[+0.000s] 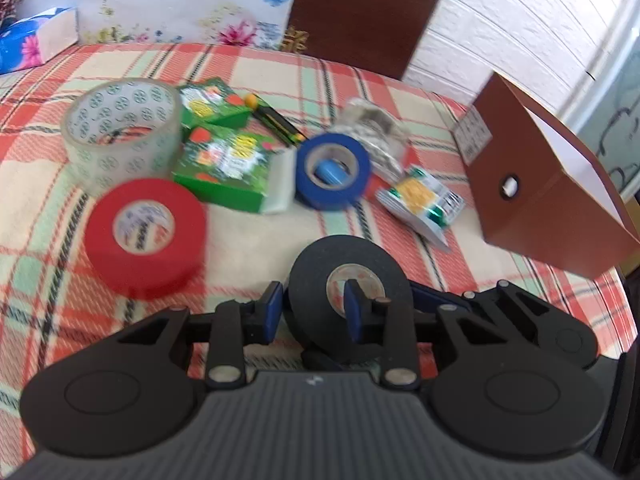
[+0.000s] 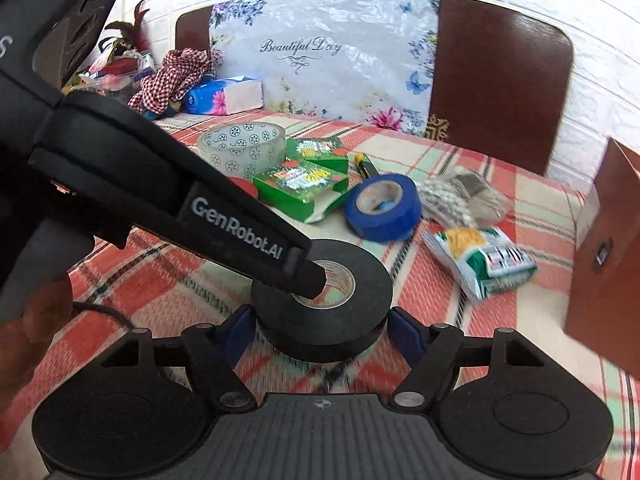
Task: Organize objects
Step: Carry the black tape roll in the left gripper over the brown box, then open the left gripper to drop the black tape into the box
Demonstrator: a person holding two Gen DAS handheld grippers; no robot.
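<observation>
On the plaid tablecloth (image 2: pixel 440 300) lies the black tape roll (image 2: pixel 344 280), flat, well apart from the brown box (image 1: pixel 536 184), whose interior is hidden. Left gripper (image 1: pixel 316 312) clamps the roll's wall, one finger (image 1: pixel 354 312) inside the core. Right gripper (image 2: pixel 320 330) straddles the roll, spread, pads just beside it.
</observation>
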